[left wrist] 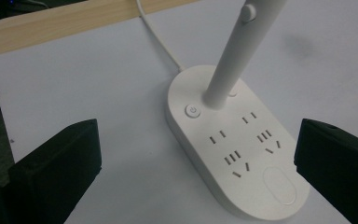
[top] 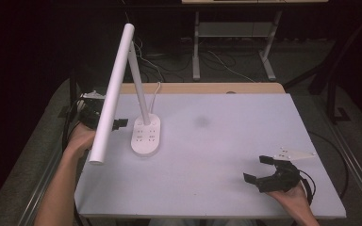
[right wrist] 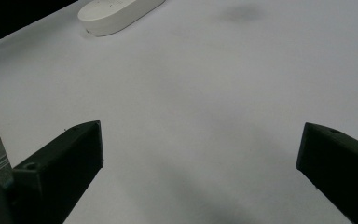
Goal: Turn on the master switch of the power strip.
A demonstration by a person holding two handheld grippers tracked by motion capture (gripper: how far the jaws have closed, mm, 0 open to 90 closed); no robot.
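Fingers (left wrist: 56, 168) of left gripper (top: 104, 123) spread wide, empty, framing lamp base (left wrist: 233, 140) at centre frame; right gripper (top: 265, 170) likewise wide and empty, lower right on surface (top: 217, 141). Risk, as a guess: clipping slanted lamp arm (top: 111, 94), tipping lamp. Power button (left wrist: 193, 111) small; left gripper partly hidden behind arm.

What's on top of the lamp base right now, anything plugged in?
Nothing is plugged into the lamp base. On it sit the power button, empty sockets, an oval pad and the lamp stem. The stem's foot hides a small button behind it.
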